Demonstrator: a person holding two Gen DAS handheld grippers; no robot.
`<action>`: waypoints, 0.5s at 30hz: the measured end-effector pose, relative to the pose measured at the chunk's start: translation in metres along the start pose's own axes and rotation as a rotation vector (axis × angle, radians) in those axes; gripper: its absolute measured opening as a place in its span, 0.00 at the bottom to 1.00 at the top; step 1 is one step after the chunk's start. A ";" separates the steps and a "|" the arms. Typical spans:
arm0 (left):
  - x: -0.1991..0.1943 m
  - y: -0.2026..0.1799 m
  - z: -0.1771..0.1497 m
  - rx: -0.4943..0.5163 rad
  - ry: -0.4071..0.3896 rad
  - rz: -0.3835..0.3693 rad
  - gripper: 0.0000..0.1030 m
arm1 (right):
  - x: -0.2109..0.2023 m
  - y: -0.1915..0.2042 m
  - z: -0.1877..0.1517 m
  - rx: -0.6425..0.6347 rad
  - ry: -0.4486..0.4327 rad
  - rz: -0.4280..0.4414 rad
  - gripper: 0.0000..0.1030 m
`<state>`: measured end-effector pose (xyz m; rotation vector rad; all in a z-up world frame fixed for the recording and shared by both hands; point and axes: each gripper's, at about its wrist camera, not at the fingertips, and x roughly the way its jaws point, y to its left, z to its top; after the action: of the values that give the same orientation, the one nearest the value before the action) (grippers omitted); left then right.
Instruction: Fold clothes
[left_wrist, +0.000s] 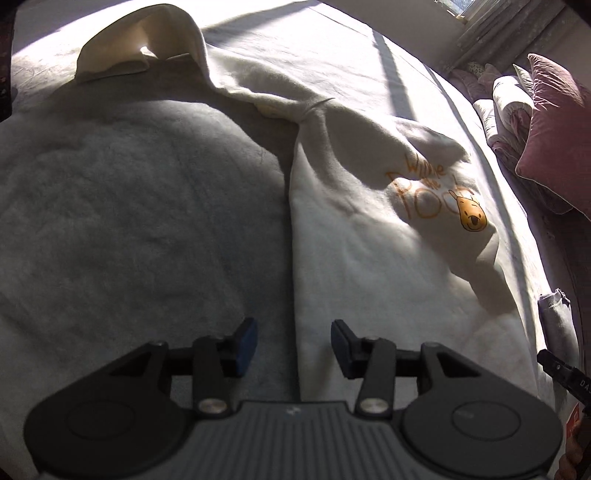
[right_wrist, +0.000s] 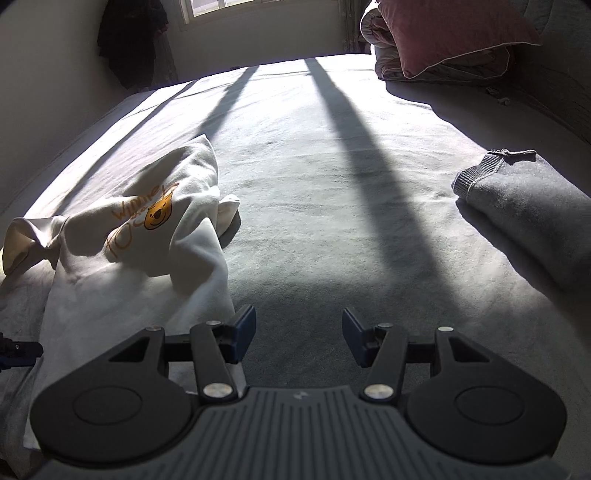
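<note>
Nearest the lens in the left wrist view, the left gripper (left_wrist: 294, 341) hangs over the cream sweatshirt (left_wrist: 351, 229) with its jaws apart and nothing between them; the blue pads (left_wrist: 246, 341) press on no cloth. The garment's fold edge runs up the picture from just beyond the gap between the jaws, dividing a shaded fleecy part on the left from a sunlit part on the right. On the sunlit part sits an orange Winnie the Pooh print (left_wrist: 439, 195), crumpled and partly hidden in a fold. The hood (left_wrist: 147, 40) stands up at the far end, its lining showing.

In the right wrist view, the right gripper (right_wrist: 299, 338) has its jaws open and empty too, held above the bare bed sheet (right_wrist: 314, 184), just beside the sweatshirt's near right edge. The sweatshirt lies to its left, bunched, print upward. A folded grey garment (right_wrist: 524, 206) with a ribbed cuff rests well apart on the right of the bed. At the head of the bed lie a dusky pink pillow (right_wrist: 454, 33) and a rolled quilt (right_wrist: 373, 33), beneath a window (right_wrist: 258, 11). Long shadow bars cross the sheet.
</note>
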<state>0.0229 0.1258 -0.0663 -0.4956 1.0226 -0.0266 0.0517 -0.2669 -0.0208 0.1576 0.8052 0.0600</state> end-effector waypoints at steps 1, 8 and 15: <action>-0.002 0.000 -0.006 -0.002 0.008 -0.016 0.44 | -0.001 -0.005 -0.003 0.016 0.011 0.003 0.54; -0.012 0.000 -0.037 -0.010 0.027 -0.066 0.40 | 0.002 -0.030 -0.024 0.086 0.098 0.027 0.54; -0.026 -0.001 -0.043 0.012 0.008 -0.021 0.04 | 0.002 -0.033 -0.029 0.121 0.124 0.064 0.54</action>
<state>-0.0260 0.1154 -0.0628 -0.4951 1.0242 -0.0531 0.0319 -0.2957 -0.0469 0.2969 0.9276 0.0824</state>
